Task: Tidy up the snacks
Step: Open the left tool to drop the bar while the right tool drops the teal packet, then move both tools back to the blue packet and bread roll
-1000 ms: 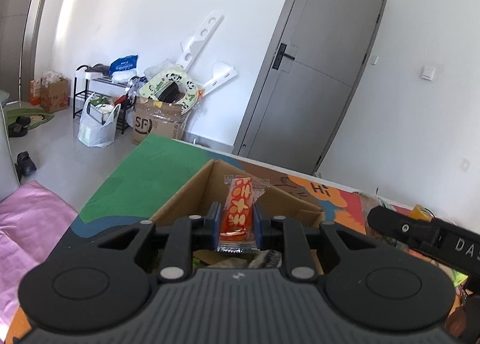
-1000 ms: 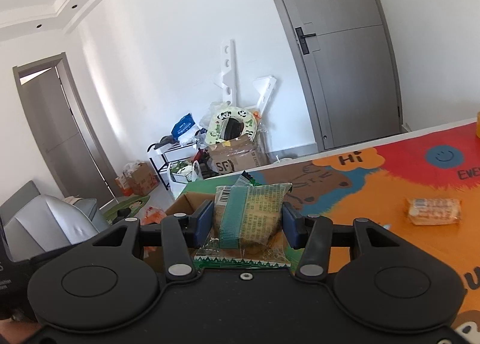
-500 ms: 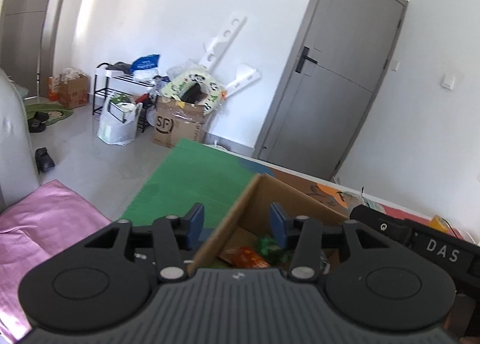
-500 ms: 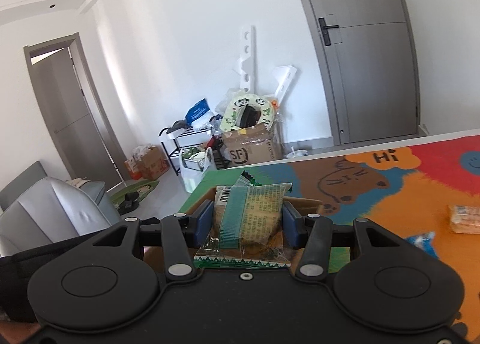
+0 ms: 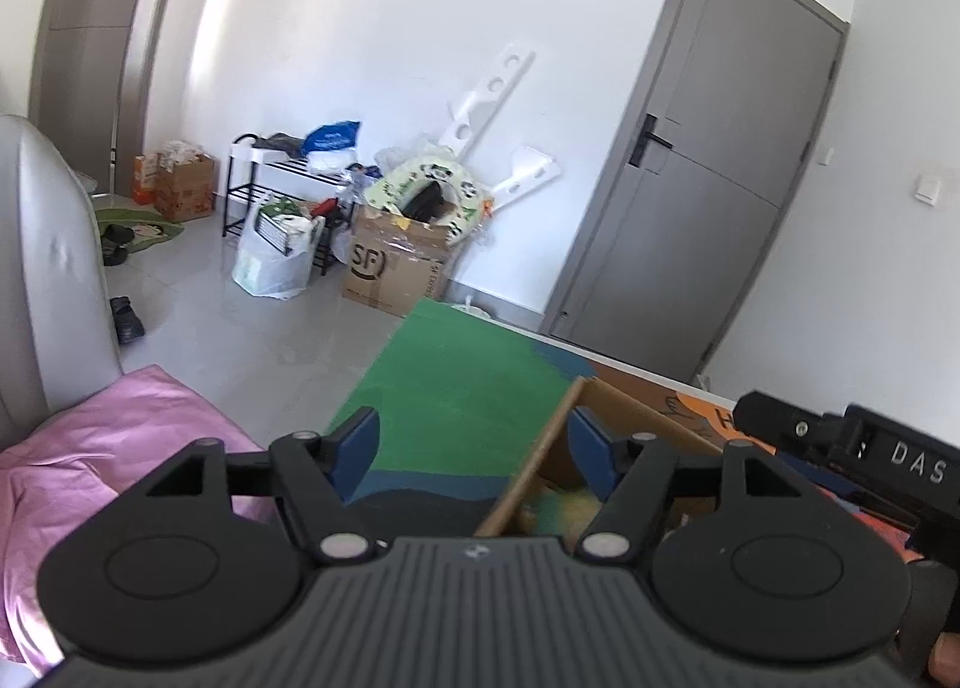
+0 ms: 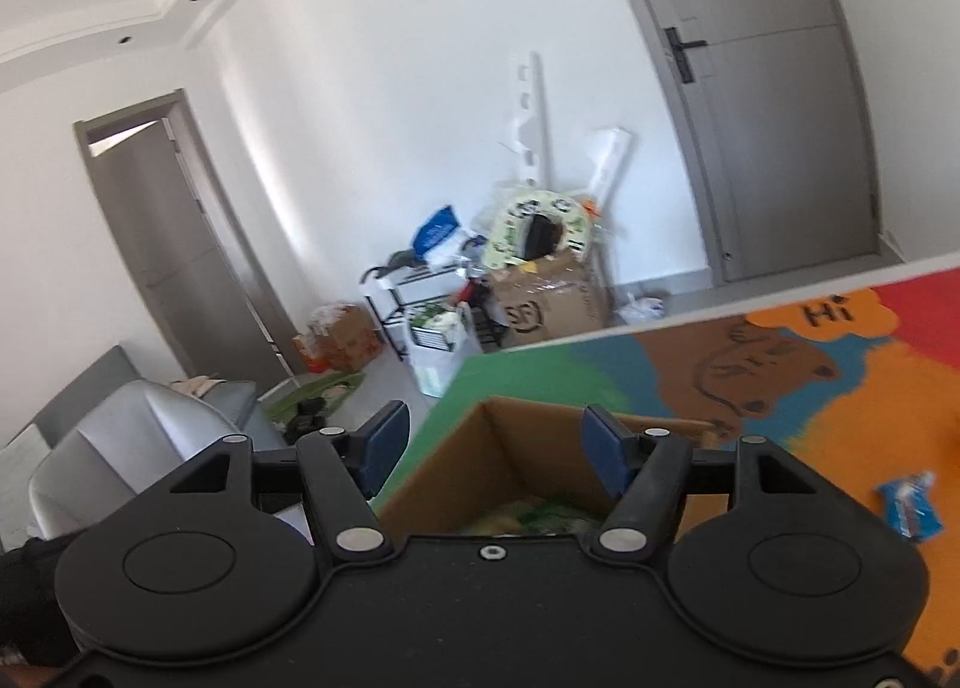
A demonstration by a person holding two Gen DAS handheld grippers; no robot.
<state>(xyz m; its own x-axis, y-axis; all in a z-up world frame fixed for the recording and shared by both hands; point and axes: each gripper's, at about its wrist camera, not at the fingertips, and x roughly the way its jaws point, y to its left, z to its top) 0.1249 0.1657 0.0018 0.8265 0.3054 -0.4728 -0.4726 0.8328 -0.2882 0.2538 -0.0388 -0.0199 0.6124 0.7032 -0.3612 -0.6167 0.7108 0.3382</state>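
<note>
Now at drop step: left claw (image 5: pixel 474 448) and right claw (image 6: pixel 498 442) both just opening, nothing between pads, above cardboard box (image 6: pixel 456 472) on bench. Snacks inside box, blurred. Next: fetch blue packet (image 6: pixel 909 502) right of box.

Both views are taken from low over the colourful mat (image 6: pixel 810 364), close behind the cardboard box (image 6: pixel 474 466), angled slightly downward toward the mat's green corner. The box, the grey door (image 5: pixel 708 196) and the wall clutter are shared.
</note>
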